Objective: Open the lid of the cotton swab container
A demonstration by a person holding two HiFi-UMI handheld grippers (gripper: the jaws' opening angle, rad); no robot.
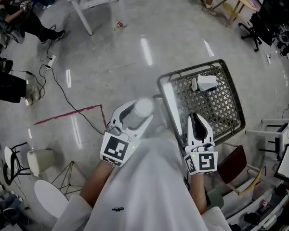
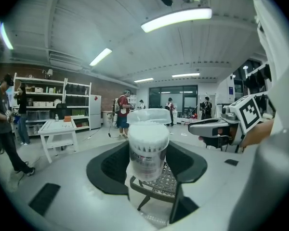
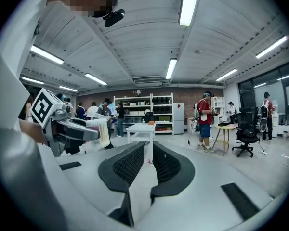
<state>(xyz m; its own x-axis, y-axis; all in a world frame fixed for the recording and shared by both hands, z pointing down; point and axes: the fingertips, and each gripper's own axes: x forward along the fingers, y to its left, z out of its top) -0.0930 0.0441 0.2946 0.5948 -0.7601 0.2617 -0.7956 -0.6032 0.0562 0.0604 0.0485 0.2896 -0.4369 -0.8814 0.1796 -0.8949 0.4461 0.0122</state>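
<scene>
left gripper point(image 1: 134, 118): jaws are standing wide and pressing both sides of the cotton swab container point(image 2: 148, 150), holding it upright in the air close to the person, likely to steady it for the other gripper.
clear lid point(image 2: 149, 115): sitting at the container's top, over the white swab tips; i cannot tell whether it is fully seated.
right gripper point(image 3: 147, 163): hovering to the right of the container and apart from it, jaws nearly together with a slim gap, gripping nothing; probably set narrow to catch the lid's edge.
wire mesh table point(image 1: 195, 69): standing far right, beyond both grippers.
</scene>
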